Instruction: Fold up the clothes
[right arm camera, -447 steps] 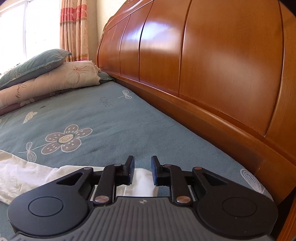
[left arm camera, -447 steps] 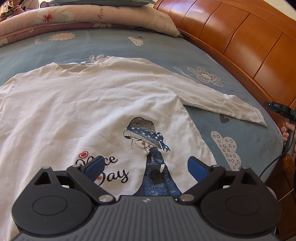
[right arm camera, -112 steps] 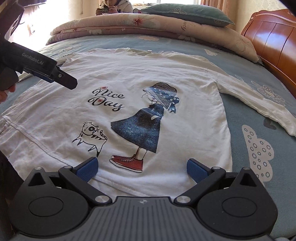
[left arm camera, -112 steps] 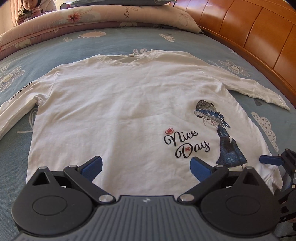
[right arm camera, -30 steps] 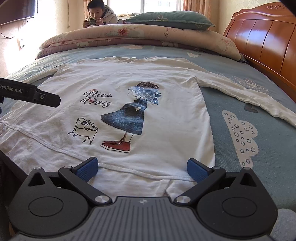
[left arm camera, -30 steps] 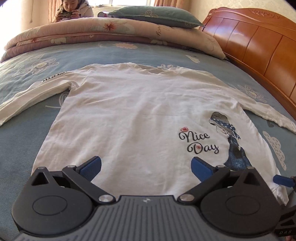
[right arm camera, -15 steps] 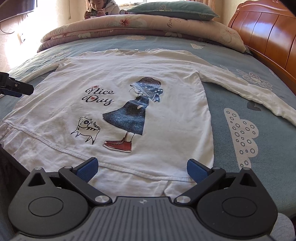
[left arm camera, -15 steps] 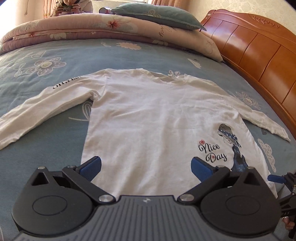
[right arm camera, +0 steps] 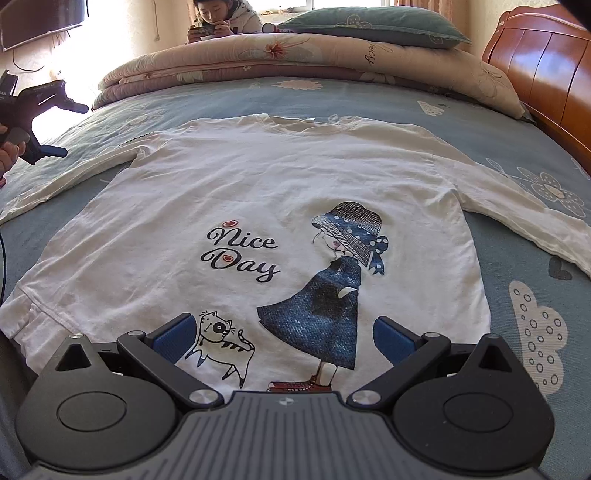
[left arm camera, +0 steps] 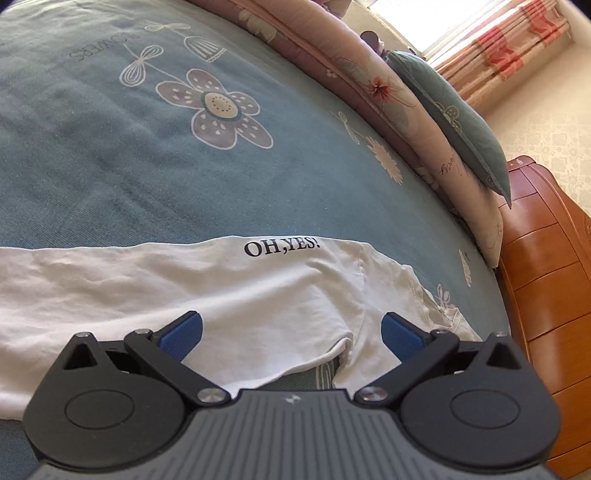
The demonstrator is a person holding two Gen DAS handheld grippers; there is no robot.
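A white long-sleeved shirt [right arm camera: 280, 192] with a "Nice Day" print and a girl in blue lies flat, face up, on the blue bed, sleeves spread. My right gripper [right arm camera: 283, 334] is open and empty above the hem. My left gripper [left arm camera: 291, 330] is open and empty, low over the shirt's left sleeve [left arm camera: 229, 288] near the armpit, where "OH,YES!" is printed. The left gripper also shows in the right wrist view [right arm camera: 55, 125], at the far left above that sleeve.
The blue floral bedsheet [left arm camera: 110, 147] surrounds the shirt. A rolled quilt [right arm camera: 295, 55] and a green pillow [right arm camera: 369, 22] lie at the far side. The wooden headboard [right arm camera: 546, 62] runs along the right. A person [right arm camera: 221, 18] sits behind the quilt.
My left gripper has swung left and dropped low over the left sleeve. My right gripper has moved slightly forward over the hem. Both stay open.
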